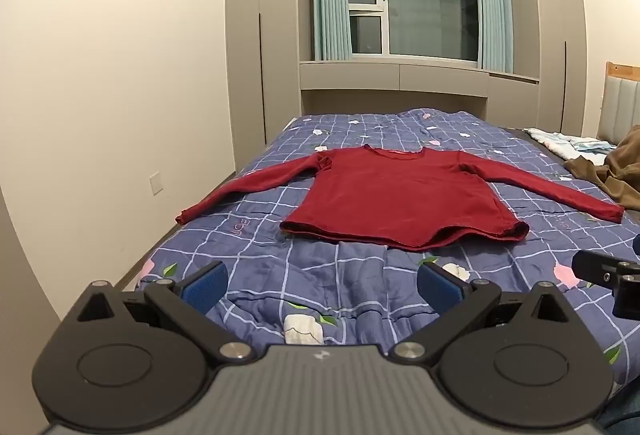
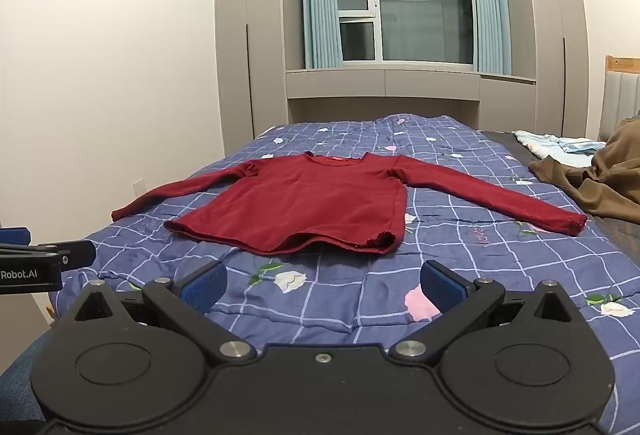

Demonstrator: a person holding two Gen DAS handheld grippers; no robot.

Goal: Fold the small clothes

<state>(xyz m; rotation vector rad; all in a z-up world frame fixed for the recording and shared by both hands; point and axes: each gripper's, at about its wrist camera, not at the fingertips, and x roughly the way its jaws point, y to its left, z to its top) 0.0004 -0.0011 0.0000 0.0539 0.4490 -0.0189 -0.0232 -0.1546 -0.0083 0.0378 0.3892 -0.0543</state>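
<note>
On the bed point(image 1: 256, 267) ahead, the shirt point(image 1: 400, 203) lies flat with sleeves spread, well clear of the left gripper point(image 1: 322, 285) and right gripper point(image 2: 324, 285), both wide apart and empty, so a deep pinch may snag the quilt too

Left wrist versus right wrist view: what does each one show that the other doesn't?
Only the left wrist view: the left gripper head-on, jaws open and empty. Only the right wrist view: the right gripper head-on, open and empty, and a "Robot.AI" label on the other gripper's side. Both: the red long-sleeved top spread flat on the checked quilt, untouched, and brown cloth.
</note>
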